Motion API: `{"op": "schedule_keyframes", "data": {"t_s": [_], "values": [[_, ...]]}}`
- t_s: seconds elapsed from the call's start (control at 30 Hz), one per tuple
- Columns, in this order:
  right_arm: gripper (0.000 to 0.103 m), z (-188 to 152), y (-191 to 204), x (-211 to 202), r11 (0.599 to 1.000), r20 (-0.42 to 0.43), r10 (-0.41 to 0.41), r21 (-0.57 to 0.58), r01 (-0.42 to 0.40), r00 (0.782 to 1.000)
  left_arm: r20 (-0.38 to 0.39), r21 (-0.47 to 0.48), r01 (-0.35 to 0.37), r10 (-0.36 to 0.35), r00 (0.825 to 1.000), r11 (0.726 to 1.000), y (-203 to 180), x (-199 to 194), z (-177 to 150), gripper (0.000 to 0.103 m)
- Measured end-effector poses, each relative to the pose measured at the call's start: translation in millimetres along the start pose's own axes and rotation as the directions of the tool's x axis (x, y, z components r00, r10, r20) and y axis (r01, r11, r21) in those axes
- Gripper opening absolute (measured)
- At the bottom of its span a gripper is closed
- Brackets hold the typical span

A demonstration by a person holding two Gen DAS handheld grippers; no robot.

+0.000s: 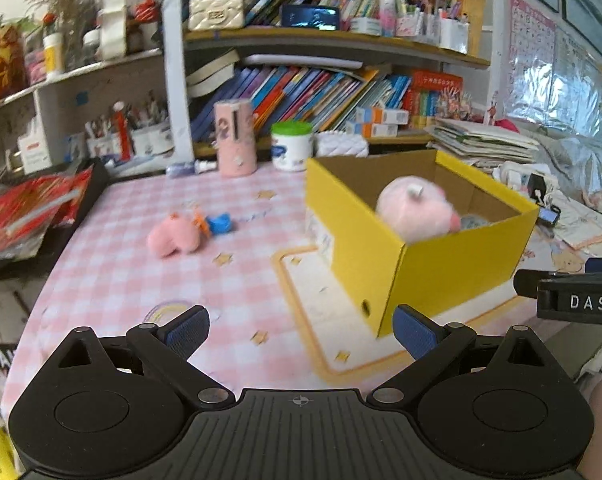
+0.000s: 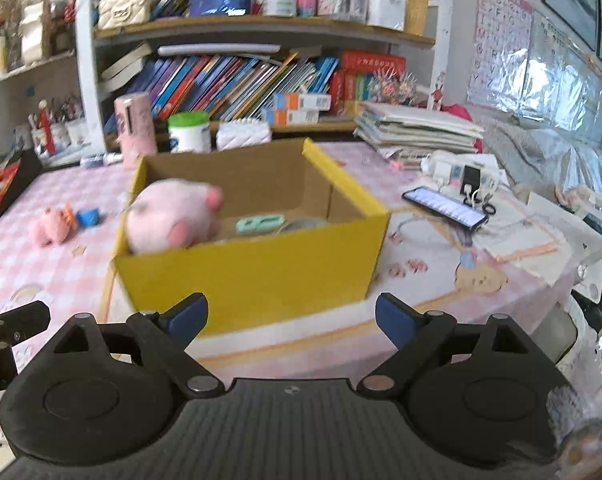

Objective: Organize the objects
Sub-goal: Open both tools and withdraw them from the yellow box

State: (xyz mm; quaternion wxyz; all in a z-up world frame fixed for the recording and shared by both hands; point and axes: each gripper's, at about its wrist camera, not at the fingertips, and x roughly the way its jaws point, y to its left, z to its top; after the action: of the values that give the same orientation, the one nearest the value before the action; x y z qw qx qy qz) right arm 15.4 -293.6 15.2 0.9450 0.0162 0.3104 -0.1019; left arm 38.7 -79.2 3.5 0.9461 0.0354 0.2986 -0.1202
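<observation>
While both grippers are held low over the near table edge, nothing is gripped by either.

Left gripper [image 1: 301, 330]: fingers spread wide, blue pads [image 1: 189, 332] bare; held above the pink checked tablecloth [image 1: 113, 264], just short of the box's near corner.

Right gripper [image 2: 291, 320]: fingers spread wide, nothing between them; pointed at the box's front wall. Its black body is seen at the right edge of the left wrist view.

Box [image 2: 253, 276]: yellow outside, brown card inside, open top; set on a cream mat with an orange border [image 1: 301, 320] on the table.

Big pink plush toy [image 2: 173, 216]: inside the box, against its left wall, top showing above the rim; blurred.

Green item [image 2: 261, 224]: lying on the box floor just beside the plush toy; kind cannot be told.

Small pink plush [image 1: 175, 236]: on the tablecloth, left of the box, well apart from it.

Blue piece [image 1: 220, 224]: touching or just beside the small plush, with an orange bit between; contact cannot be told.

Phone [image 2: 445, 208]: flat on the table, right of the box, screen lit.

Pink cylinder [image 1: 236, 138]: upright at the table's far edge.

White tub with green lid [image 1: 292, 146]: upright just beside the cylinder.

Bookshelf [image 1: 301, 40]: behind the table, packed with leaning books.
</observation>
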Motion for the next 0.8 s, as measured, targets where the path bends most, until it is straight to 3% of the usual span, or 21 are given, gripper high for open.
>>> {"op": "schedule_keyframes", "data": {"t_s": [0.43,0.8], "values": [[0.092,-33,61,-27,0.993,-0.051,0.099,-0.059,-0.102,0.994,-0.053,-0.041,-0.059,0.057,0.997,0.997,43,-38,-35,0.100],[0.093,-41,102,-39,0.979,-0.062,0.173,-0.101,-0.179,0.983,-0.057,-0.067,-0.117,0.113,0.992,0.991,75,-60,-50,0.100]]}}
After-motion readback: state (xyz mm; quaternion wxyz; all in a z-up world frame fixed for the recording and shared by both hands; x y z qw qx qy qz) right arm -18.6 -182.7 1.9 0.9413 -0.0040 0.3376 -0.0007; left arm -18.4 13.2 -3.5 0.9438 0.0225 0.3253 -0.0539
